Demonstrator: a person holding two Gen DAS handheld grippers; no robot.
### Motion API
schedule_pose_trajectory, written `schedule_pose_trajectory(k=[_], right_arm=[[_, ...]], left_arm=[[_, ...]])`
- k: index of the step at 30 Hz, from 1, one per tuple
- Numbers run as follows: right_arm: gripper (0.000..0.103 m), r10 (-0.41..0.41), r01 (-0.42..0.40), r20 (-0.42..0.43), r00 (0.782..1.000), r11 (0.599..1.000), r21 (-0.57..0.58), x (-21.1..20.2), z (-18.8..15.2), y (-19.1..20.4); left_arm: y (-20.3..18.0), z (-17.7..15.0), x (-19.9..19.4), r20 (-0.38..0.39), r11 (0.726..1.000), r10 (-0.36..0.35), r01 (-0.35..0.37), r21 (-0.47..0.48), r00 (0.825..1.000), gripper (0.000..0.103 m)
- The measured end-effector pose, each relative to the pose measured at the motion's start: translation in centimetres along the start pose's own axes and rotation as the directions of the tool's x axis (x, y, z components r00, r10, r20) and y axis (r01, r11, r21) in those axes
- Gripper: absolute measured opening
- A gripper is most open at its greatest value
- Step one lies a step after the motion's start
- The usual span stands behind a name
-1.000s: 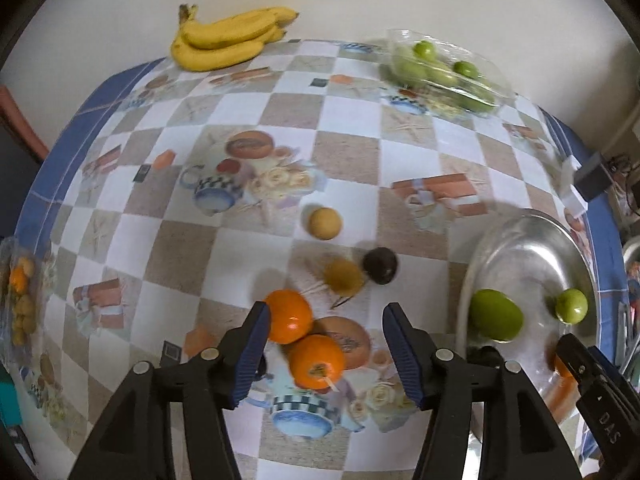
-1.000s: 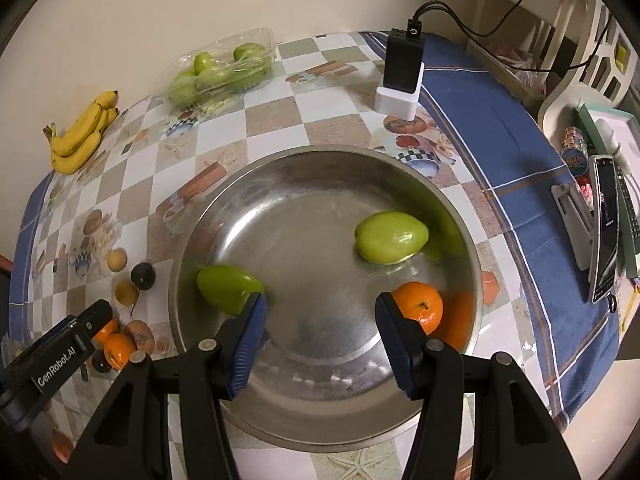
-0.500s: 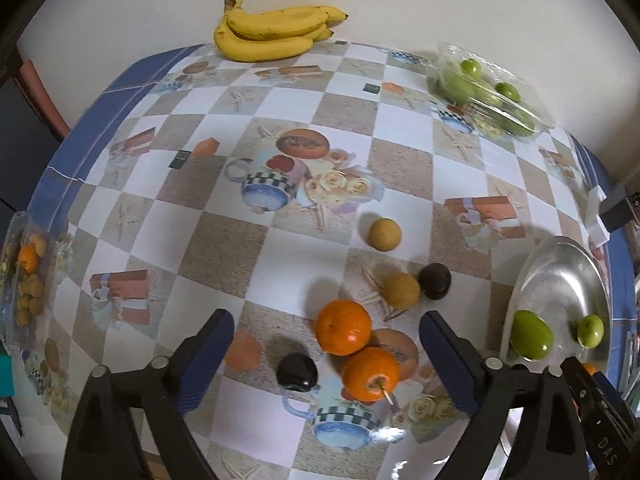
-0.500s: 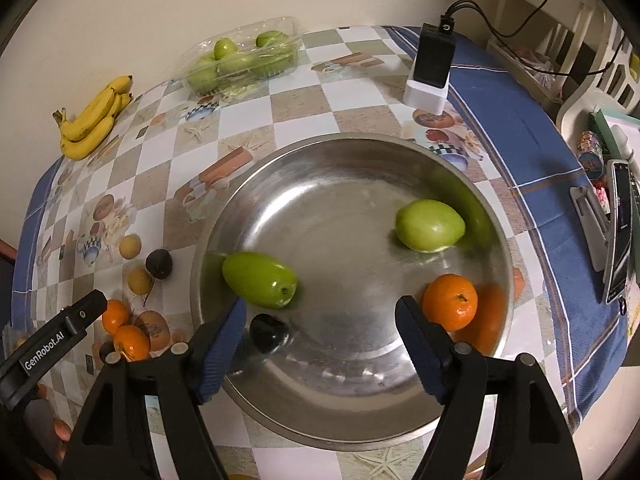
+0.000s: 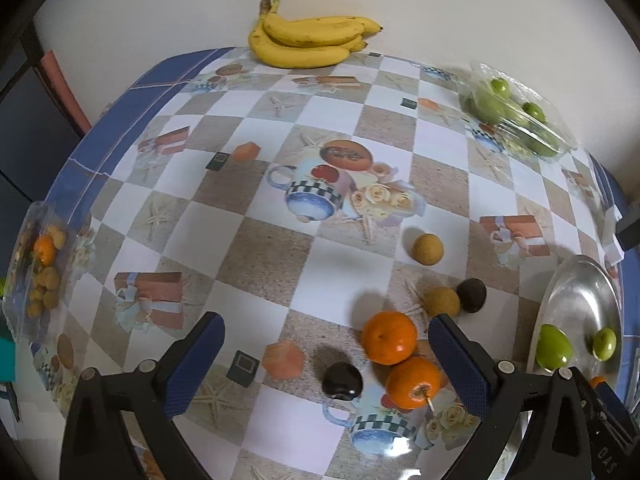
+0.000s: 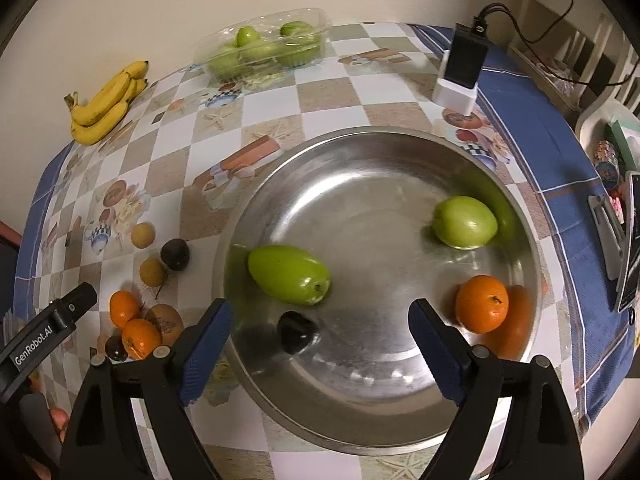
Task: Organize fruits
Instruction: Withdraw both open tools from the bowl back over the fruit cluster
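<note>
Left gripper: jaws wide apart, empty, above checkered tablecloth. Two round oranges and a small dark round fruit lie on cloth betw. its fingers.

Right gripper: jaws wide apart, empty, over large round steel bowl. In bowl: oblong green fruit, rounder green fruit, one orange, small dark fruit, blurred.
</note>
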State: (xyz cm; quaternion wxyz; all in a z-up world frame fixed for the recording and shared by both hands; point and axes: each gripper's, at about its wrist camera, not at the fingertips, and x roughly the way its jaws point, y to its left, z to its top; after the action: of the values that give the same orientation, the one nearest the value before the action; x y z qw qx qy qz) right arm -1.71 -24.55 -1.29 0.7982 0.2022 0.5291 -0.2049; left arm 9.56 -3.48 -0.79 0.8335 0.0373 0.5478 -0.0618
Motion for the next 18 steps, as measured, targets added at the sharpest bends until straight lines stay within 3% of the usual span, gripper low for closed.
schedule_pose_trajectory(k=[18], right_arm=[[0.091,0.065,-0.062,0.027,0.998,0.992,-0.106,-0.4,-0.8,5.5]], left_arm=[[4.1,-0.4,-0.9,0.032,0.996,0.018,-0.015,-0.09,0.999,0.103]])
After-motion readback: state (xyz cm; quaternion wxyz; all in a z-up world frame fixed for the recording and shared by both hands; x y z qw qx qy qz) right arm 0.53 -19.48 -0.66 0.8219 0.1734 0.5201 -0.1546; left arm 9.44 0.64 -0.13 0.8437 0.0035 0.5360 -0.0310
